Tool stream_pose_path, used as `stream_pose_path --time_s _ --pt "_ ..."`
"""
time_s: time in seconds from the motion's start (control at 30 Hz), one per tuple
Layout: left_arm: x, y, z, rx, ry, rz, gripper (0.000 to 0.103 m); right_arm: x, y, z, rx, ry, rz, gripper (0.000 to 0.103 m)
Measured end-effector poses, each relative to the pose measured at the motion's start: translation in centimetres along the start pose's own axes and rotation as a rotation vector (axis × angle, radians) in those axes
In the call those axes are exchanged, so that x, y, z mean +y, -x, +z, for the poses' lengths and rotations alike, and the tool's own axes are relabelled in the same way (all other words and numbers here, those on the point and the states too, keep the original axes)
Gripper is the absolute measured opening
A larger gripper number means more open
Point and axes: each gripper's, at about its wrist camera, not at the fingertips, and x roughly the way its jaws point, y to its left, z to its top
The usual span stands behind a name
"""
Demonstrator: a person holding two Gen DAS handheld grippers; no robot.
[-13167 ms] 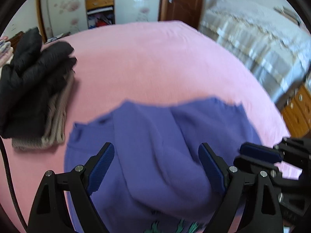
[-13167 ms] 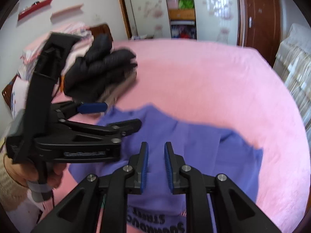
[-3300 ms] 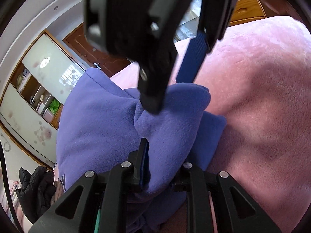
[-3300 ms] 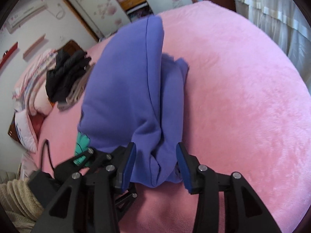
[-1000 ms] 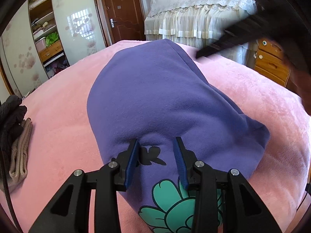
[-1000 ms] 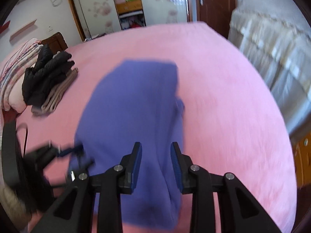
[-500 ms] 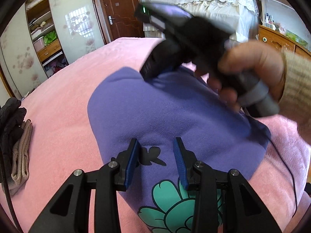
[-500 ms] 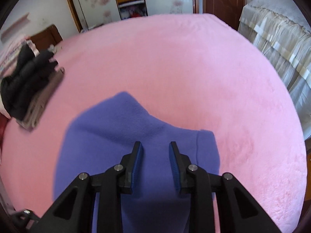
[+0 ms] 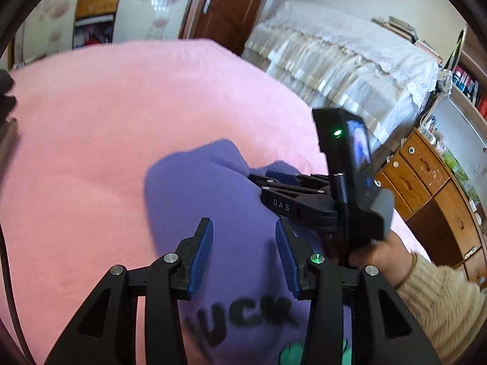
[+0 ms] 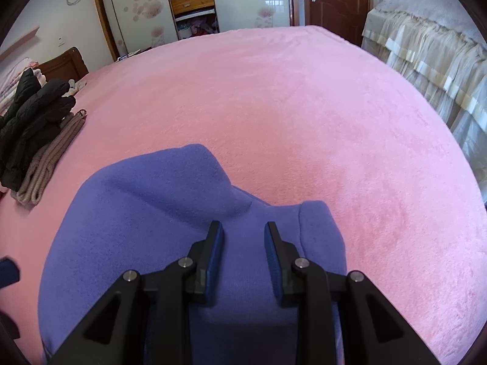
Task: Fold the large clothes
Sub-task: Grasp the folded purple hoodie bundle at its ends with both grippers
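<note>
Opening above the purple sweatshirt (image 9: pixel 219 194), the left tool (image 9: pixel 243 243) grips nothing; the right tool (image 10: pixel 242 245) hovers parted, empty; black lettering runs off the lower frame.

Left gripper (image 9: pixel 243 254) jaws opening above purple sweatshirt (image 9: pixel 213 194); right gripper (image 9: pixel 261 179) alongside.

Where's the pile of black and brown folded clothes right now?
In the right wrist view, the black and brown folded clothes lie at the far left edge of the pink blanket, left of the purple sweatshirt, apart from it.
</note>
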Motion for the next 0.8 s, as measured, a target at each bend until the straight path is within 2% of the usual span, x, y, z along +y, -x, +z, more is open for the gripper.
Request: stream_pose_path --time_s 0.27,0.4,0.6,0.8 --pt "-2.6 -2.4 -1.7 -0.010 -0.176 0.156 0.040 -0.7 -0.7 -0.6 -0.021 -0.016 0.025 0.027" --pt "-2.5 -2.7 -2.1 -0.023 -0.168 0.152 0.040 -0.8 -1.2 -1.1 -0.045 -0.025 0.033 0.027" --pt "-2.6 -1.8 -2.8 -0.060 -0.178 0.185 0.040 -0.5 -1.0 -0.6 -0.021 -0.021 0.021 0.027" --pt "-2.3 -0.5 -2.5 -0.043 -0.177 0.200 0.041 0.0 1.7 0.9 0.000 -0.027 0.013 0.029"
